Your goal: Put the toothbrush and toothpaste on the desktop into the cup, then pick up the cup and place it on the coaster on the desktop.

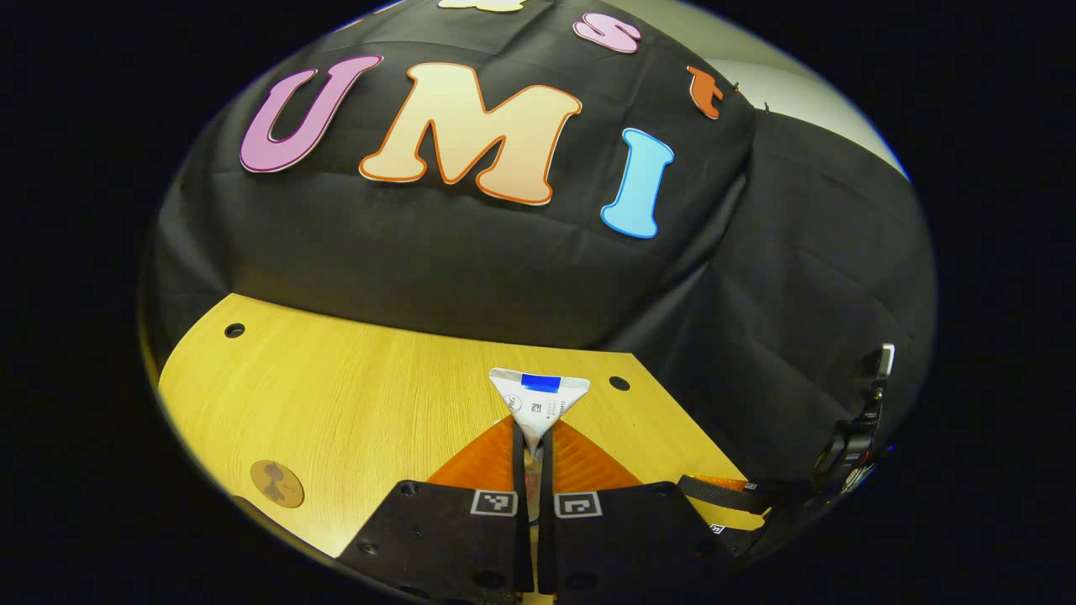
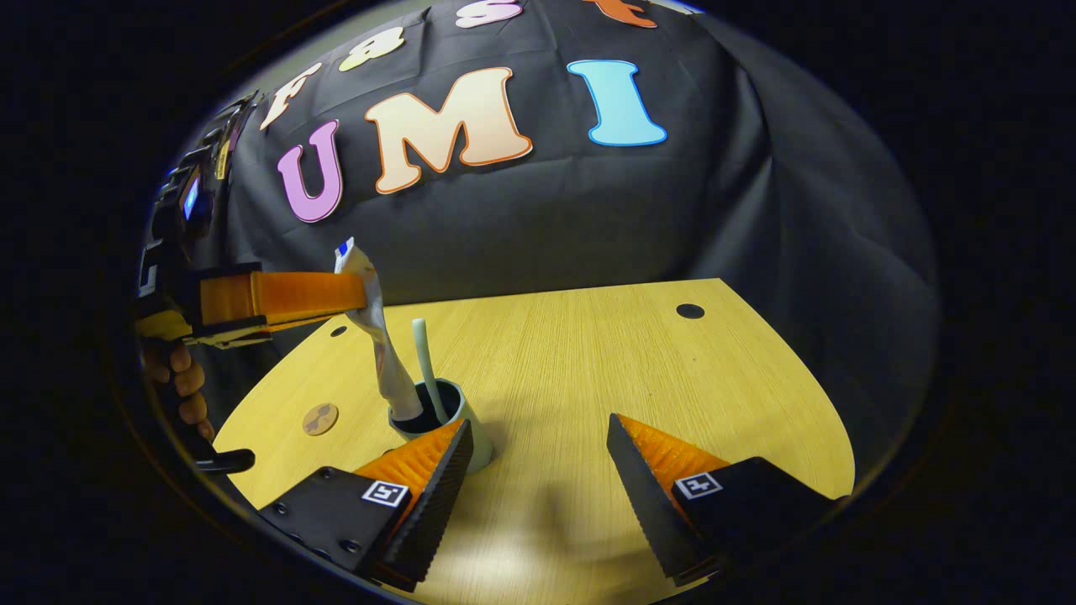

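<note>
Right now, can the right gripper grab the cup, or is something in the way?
Probably yes. The right gripper is open, and the cup stands just past its left finger. But the left gripper holds the toothpaste going down into the cup, so it might bump that tube.

Toothpaste (image 2: 378, 336) and toothbrush (image 2: 424, 357) in cup (image 2: 471, 437)

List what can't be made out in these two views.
- Toothbrush head: inside the cup, behind its rim, right gripper view.
- Toothpaste tube cap end: below the rim, so whether it touches bottom is unclear.
- Tube body in the left gripper view: covered by the left gripper fingers; the crimped end shows.
- Coaster pattern: too small.
- Person's hand: cut off by the edge.
</note>
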